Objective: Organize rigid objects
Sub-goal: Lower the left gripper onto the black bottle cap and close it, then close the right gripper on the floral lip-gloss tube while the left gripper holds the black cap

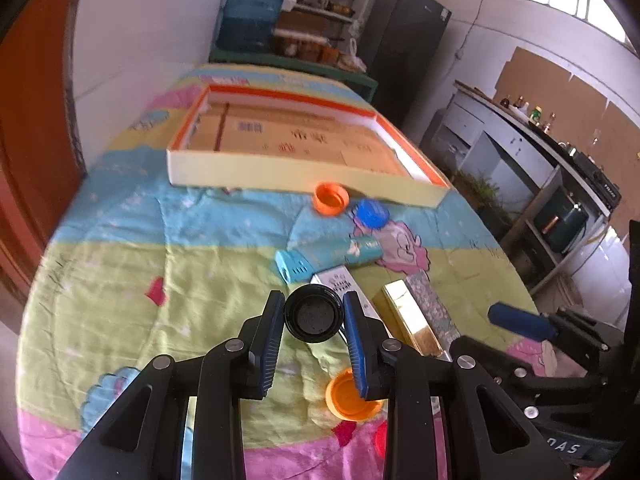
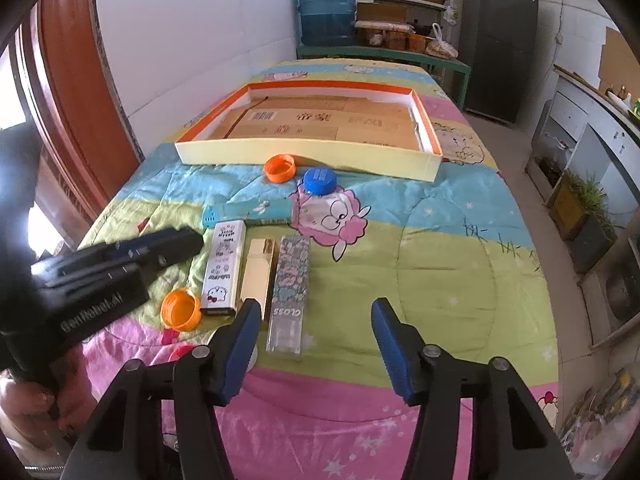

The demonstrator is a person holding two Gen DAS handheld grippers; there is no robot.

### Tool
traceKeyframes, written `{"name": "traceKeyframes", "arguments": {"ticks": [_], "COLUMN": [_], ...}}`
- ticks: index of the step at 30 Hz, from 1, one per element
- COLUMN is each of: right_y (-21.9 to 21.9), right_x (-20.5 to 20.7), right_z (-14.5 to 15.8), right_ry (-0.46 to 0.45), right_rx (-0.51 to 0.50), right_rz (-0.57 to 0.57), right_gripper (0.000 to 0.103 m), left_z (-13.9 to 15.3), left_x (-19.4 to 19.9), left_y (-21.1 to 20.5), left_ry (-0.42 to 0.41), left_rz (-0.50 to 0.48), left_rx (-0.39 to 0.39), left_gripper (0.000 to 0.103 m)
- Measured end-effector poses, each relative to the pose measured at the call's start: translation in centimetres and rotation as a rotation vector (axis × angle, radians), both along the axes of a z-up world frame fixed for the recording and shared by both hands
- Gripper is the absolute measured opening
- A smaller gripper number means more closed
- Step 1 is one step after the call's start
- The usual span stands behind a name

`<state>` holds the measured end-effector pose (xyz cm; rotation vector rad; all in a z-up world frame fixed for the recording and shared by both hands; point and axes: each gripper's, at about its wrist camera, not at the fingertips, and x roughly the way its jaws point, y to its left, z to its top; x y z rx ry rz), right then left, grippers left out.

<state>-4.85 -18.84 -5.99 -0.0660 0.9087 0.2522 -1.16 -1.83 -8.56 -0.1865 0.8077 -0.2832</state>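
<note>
We pinch small round black plastic lid (image 1: pixel 313 314) in left gripper (image 1: pixel 313 312), at 6 o'clock from big flat cardboard tray (image 1: pixel 280 172). Right gripper (image 2: pixel 316 330) gapes half wide, empty. Thin rim grip; lid may pop out, roll off.

L gripper (image 1: pixel 314 316) clamped on black cap (image 1: pixel 313 314); R gripper (image 2: pixel 314 328) agape.

orange cap (image 1: pixel 352 398): partly hidden behind the left claw's finger.
shelf jars (image 1: pixel 308 46): blurred, contents unreadable.
white box (image 1: pixel 344 284): mostly covered.
</note>
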Motion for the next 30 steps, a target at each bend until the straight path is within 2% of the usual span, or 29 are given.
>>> {"name": "traceKeyframes", "arguments": {"ticks": [4,9,16,21,22,30], "right_y": [0.3,0.5,1.0,2.5,2.7,1.7], "right_x": [0.1,0.3,1.5,2.7,2.8,2.8], "right_z": [-0.6,-1.1,-1.8,-1.9,-1.9,-1.1], "right_ry": [0.027,0.048,0.079,0.060,0.055,0.041], "right_rx": [-0.019,-0.040,-0.027,-0.054,-0.051,0.006], "right_rz": [0.011,0.012,0.038,0.073,0.079,0.059], "right_gripper": [0.050,0.048,0.026,0.024,0.020,0.020], "left_z": [0.8,0.8,0.6,0.8,0.9,1.3], "left_x": [-0.3,-0.1,0.0,-0.1,-0.1,0.4], "left_y": [0.8,1.5,1.8,2.0,2.0,2.4], "left_ry": [-0.016,-0.003,0.008,0.002,0.001,-0.004], "left_rz": [0.013,0.023,0.027,0.026,0.027,0.034], "left_rx": [-0.002,-0.019,-0.013,-0.007,-0.006,-0.005], "left_gripper": [0.030,0.030,0.030,0.030,0.030,0.030]}}
